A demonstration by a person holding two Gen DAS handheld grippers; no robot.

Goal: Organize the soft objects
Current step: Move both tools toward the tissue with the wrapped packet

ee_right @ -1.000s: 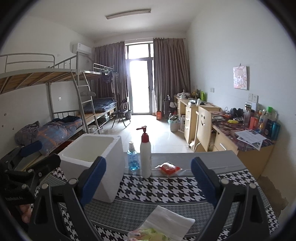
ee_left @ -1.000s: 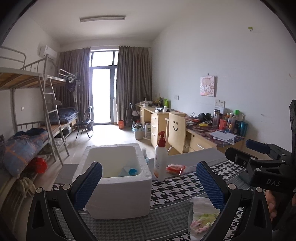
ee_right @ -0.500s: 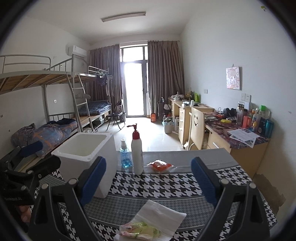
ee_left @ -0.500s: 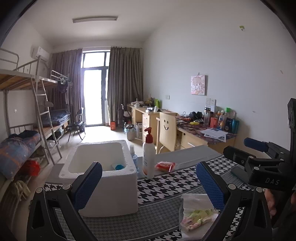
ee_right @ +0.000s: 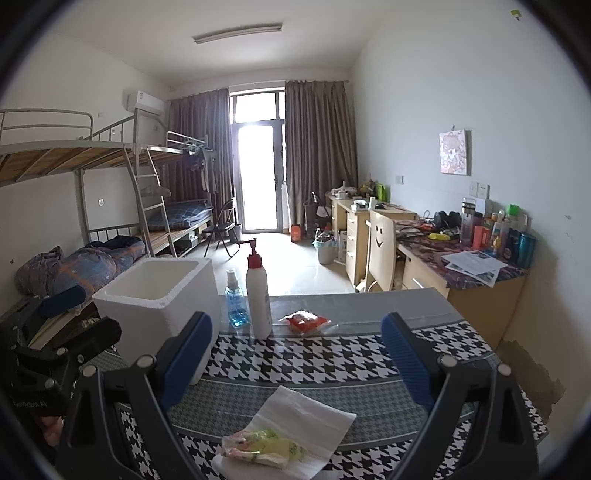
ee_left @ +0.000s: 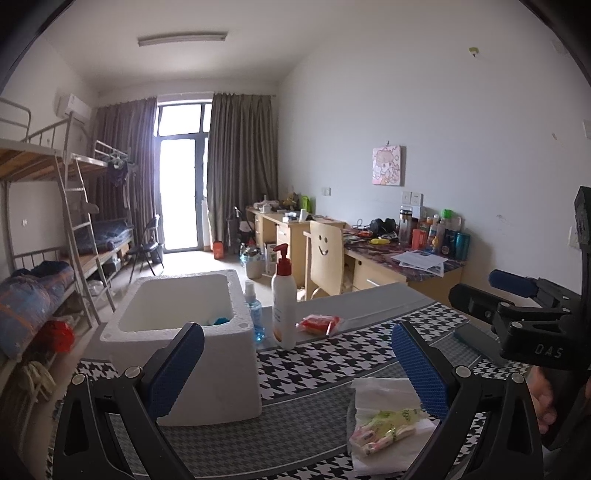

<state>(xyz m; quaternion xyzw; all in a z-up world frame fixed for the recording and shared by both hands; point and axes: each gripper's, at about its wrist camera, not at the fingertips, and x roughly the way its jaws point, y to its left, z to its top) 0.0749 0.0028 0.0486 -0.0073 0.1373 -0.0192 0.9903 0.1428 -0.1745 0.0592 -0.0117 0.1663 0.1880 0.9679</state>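
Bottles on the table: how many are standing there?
2: the white pump bottle mid-table, and the small blue spray bottle between it and the foam box. Others may be hidden.

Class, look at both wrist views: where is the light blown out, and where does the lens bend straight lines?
Left wrist view: the balcony door glares white; the bunk bed frame bows near the edge. Right wrist view: the same door is washed out, the ceiling lamp curves, and dark vignette rings the corners.
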